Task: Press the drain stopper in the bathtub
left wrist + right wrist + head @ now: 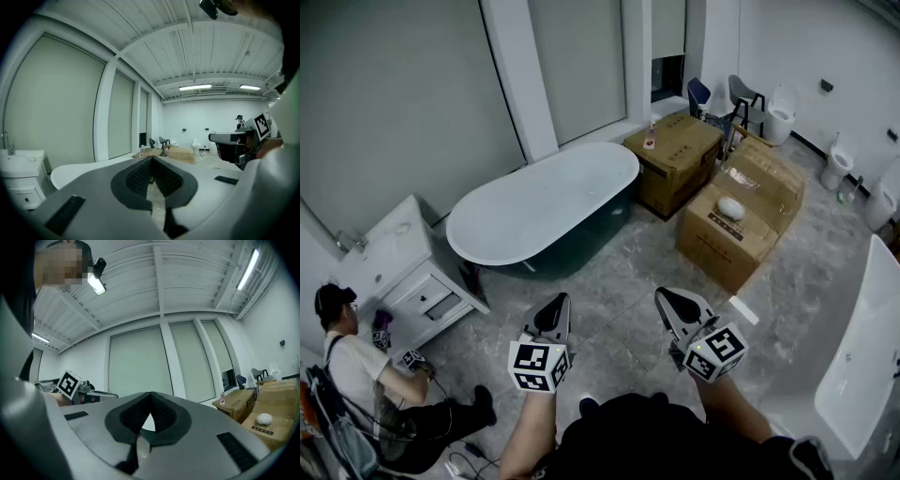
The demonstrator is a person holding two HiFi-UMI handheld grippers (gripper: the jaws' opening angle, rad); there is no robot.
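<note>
While both hung above the grey marbled floor [619, 267], well short of the white oval bathtub with dark outer wall [487, 246], the left gripper [556, 309] and right gripper [672, 302] each had jaws pressed together at the tips, nothing between them. Tub lay ahead of both grippers. Drain stopper too small to make out. Brown cardboard boxes [680, 155] sat just right of the tub. White vanity cabinet [403, 253] stood to the tub's left, with a seated person [356, 366] beside it.
</note>
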